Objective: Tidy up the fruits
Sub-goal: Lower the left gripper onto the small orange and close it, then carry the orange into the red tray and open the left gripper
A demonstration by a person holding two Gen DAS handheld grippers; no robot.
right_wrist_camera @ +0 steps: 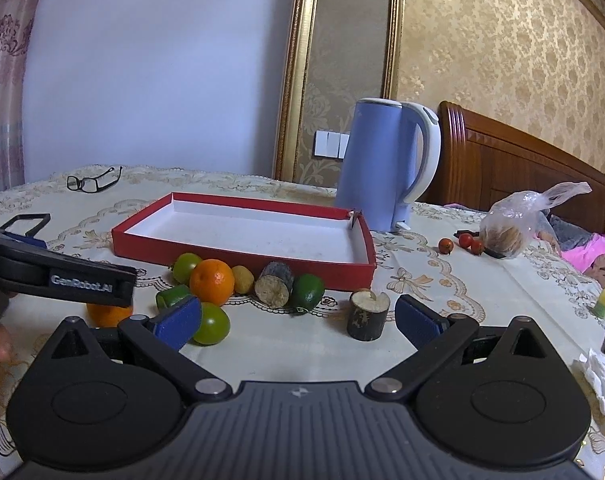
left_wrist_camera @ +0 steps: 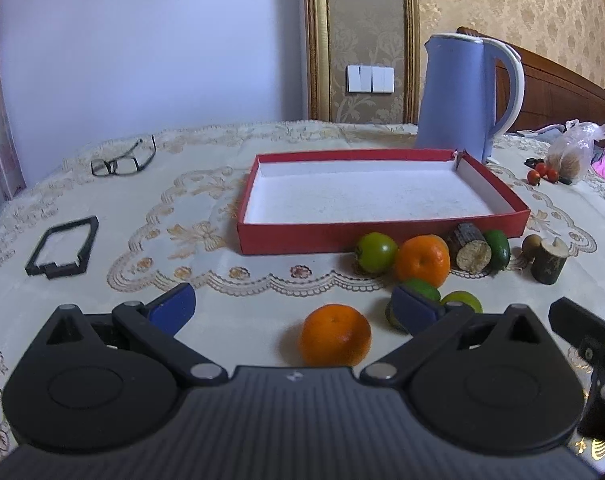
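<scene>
With both claws spread, the left claw (left_wrist_camera: 292, 306) framed the near orange (left_wrist_camera: 335, 335), apparently first for the empty red box (left_wrist_camera: 382, 236); closing came next.

A blue kettle (left_wrist_camera: 458, 96) stands upper right of the left wrist frame, black glasses (left_wrist_camera: 122, 160) at upper left. A black frame (left_wrist_camera: 62, 248) lies at mid-left. A plastic bag (right_wrist_camera: 518, 220) sits at the right in the right wrist frame.
</scene>
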